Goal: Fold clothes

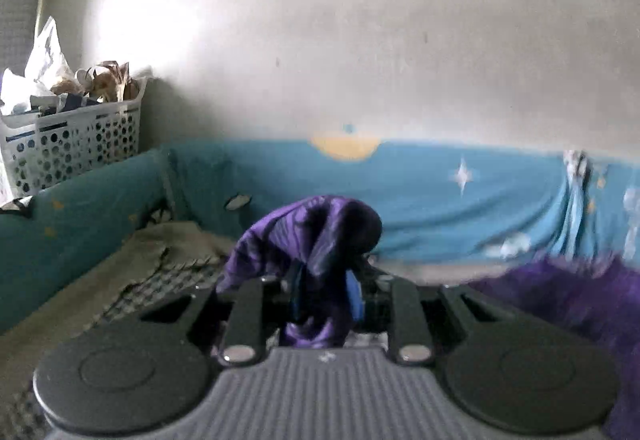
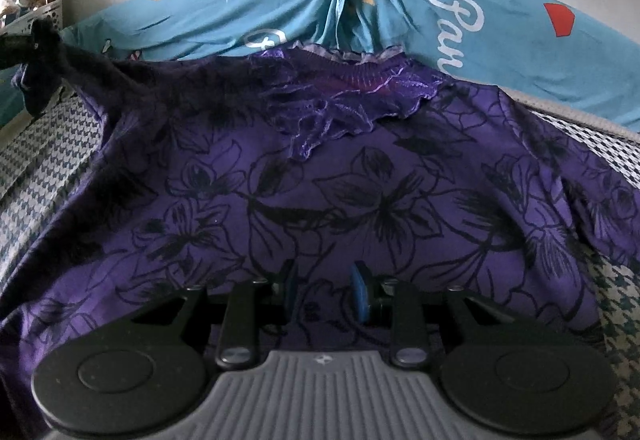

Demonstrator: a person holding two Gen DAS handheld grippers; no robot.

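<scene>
L tool (image 1: 326,294) is clamped on a bunched fold of the purple garment (image 1: 316,240); shiny purple fabric sits between its blue pads (image 1: 356,296) and humps up just ahead of the fingertips, then drapes down toward the cam. The cloth is lifted off the bed there. More of the same garment shows blurred off to the tool's right. Ahead of the L tool: teal-blue sheet (image 1: 440,191) w/ star and yellow half-circle print, banked up along a pale wall (image 1: 320,19). Ahead-left, well apart, a white perforated laundry basket (image 1: 72,135) stuffed w/ papers/bags. Below-left of the tool, houndstooth-check bedding (image 1: 176,280).

R tool (image 2: 325,290) points down at the garment; its fingers stand a bit apart, blue pads (image 2: 360,292) visible w/ a gap between. Purple fabric w/ black flower outlines lies right under and between the fingers; can't tell if the pads actually pinch it. The purple garment (image 2: 320,191) is spread flat over the bed ahead of the R tool, ruffled shiny neckline (image 2: 352,95) at the far end. Far left of the R tool, one corner of the garment is pulled up into a dark peak (image 2: 44,35). Check bedding (image 2: 40,159) shows on both sides; the teal sheet (image 2: 500,23) w/ white script lies beyond.
</scene>
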